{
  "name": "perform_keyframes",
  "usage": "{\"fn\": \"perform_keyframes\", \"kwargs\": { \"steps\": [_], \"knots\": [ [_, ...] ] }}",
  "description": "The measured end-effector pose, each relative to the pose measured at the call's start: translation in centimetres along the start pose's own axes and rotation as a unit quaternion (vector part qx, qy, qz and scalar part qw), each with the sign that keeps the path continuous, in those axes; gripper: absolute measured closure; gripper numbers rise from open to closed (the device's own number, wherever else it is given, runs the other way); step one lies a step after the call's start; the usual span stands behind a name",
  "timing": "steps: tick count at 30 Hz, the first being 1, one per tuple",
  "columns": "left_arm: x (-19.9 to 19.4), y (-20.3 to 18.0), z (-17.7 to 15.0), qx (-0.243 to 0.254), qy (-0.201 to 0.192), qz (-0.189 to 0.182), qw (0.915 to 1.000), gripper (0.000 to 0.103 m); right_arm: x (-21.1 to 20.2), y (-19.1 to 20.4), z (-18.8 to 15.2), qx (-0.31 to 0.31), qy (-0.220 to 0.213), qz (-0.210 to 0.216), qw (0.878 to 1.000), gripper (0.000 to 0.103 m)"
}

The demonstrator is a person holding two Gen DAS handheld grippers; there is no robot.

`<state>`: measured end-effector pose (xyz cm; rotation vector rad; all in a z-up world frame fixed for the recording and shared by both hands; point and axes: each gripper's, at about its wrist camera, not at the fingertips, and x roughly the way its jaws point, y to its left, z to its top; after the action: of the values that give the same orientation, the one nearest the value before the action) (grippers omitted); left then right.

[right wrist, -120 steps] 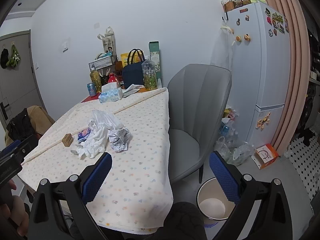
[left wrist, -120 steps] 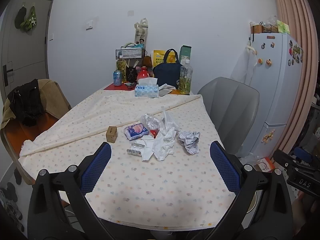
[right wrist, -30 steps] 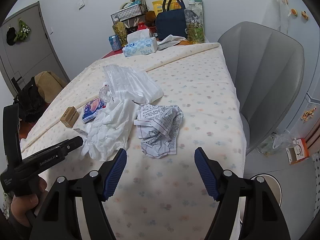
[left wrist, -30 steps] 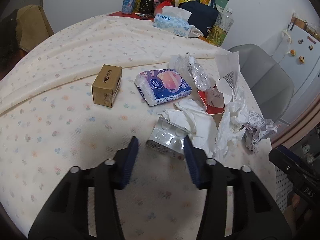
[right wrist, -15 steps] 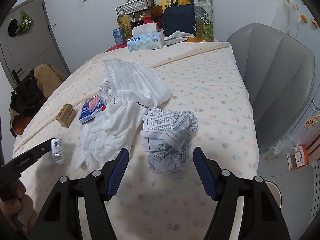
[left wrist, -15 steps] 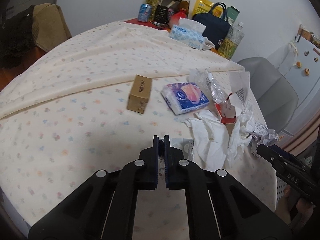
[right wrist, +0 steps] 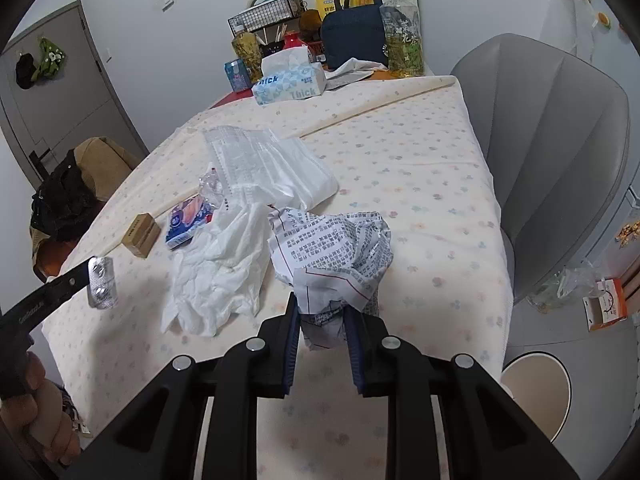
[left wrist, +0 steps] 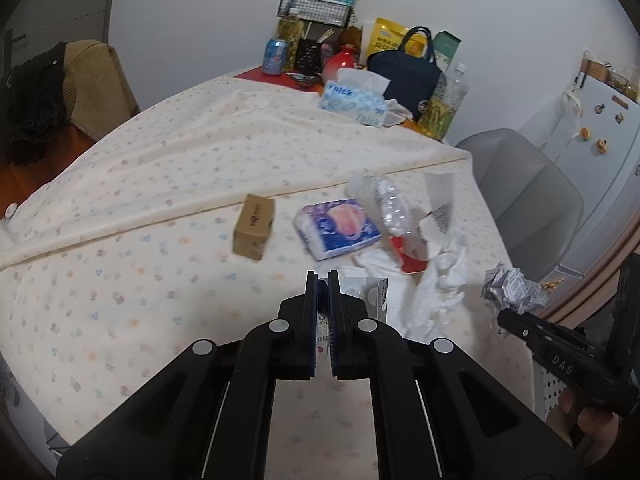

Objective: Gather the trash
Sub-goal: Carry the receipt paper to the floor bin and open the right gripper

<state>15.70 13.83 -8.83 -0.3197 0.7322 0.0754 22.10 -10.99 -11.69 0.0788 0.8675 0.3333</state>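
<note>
While the left gripper (left wrist: 323, 280) sits above the tablecloth (left wrist: 160, 184), a silver blister pack (left wrist: 370, 294) is pinched by one edge between its pads, the rest of the pack sticking out to the right of the tips. Seen from the right wrist, the same pack (right wrist: 102, 282) hangs clear of the cloth. The crumpled printed paper (right wrist: 332, 252) lies between the pads of the right gripper (right wrist: 322, 322), its lower fold down in the gap, the bulk of it bulging up beyond the tips.

Surface: cream cloth with small flower print, over a table. Remaining litter near the front edge: crumpled white tissue (right wrist: 224, 264) just left of the printed paper; clear plastic bag (right wrist: 272, 168) behind it; blue tissue packet (left wrist: 338, 228); small brown box (left wrist: 255, 226) left of the packet, apart from it; crushed clear bottle (left wrist: 390, 204).

Room: tissue box (right wrist: 288, 82), dark blue bag (right wrist: 352, 38) and bottles at the far end by the wall; grey chair (right wrist: 560, 152) at the right side of the table; bin (right wrist: 536, 388) on the floor below the chair; white fridge (left wrist: 596, 120) further right.

Jaws: left fully closed, clamping the blister pack's edge. Right narrowed to a small gap and closing, both pads pressing the printed paper.
</note>
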Motion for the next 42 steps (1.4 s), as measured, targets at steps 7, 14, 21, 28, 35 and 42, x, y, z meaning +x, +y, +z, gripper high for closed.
{"fn": "perform_keyframes", "kwargs": {
  "steps": [7,14,21,28,35,42],
  "knots": [
    [-0.2,-4.2,0.3,0.034,-0.001,-0.032,0.9989,0.097,-3.4,-1.1,-0.8,0.009,-0.021,-0.002,1.0,0.081],
    [0.6,-9.4,0.4,0.058,0.004,-0.069,0.9959,0.097,-7.4,-4.4,-1.7,0.028,-0.051,-0.026,0.998,0.081],
    [1.3,-15.3,-0.1,0.091,0.005,-0.1,0.9908,0.097,-11.2,-8.9,-2.6,0.056,-0.072,-0.057,0.994,0.081],
    [2.1,-21.3,-0.5,0.118,0.017,-0.146,0.9821,0.097,-14.3,-14.1,-3.9,0.097,-0.078,-0.102,0.987,0.081],
    [3.0,-26.4,-1.9,0.144,0.041,-0.177,0.9727,0.097,-17.2,-17.5,-4.9,0.132,-0.101,-0.127,0.978,0.081],
    [3.4,-30.6,-3.2,0.173,0.058,-0.194,0.9639,0.097,-18.3,-21.4,-7.1,0.185,-0.1,-0.134,0.968,0.081]
  ]
}}
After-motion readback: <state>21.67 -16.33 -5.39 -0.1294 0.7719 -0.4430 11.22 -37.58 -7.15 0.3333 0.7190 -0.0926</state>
